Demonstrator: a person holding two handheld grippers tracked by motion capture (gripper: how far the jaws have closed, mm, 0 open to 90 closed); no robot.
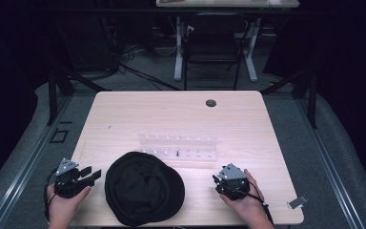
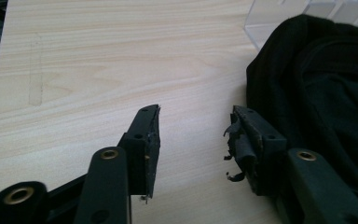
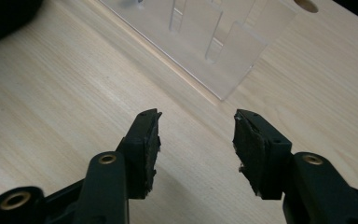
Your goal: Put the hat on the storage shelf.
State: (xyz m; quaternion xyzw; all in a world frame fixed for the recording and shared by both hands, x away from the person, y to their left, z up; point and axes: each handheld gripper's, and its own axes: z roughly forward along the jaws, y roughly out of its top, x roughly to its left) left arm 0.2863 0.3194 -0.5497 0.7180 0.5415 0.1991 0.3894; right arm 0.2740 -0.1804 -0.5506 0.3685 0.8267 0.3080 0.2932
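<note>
Pale wooden table carries a black cap at lower centre below a clear rack (both grippers empty), left gripper and right gripper spread apart.

A lab or recording studio is suggested. A pale wooden table with a round cable hole is set on grey carpet, and it is enclosed by black curtains on both sides. Black stand legs are planted at the table's far corners. Loose cables are strewn across the floor behind it, where a black chair and a second desk on white legs are placed. A metal rail is laid along the floor at the right
</note>
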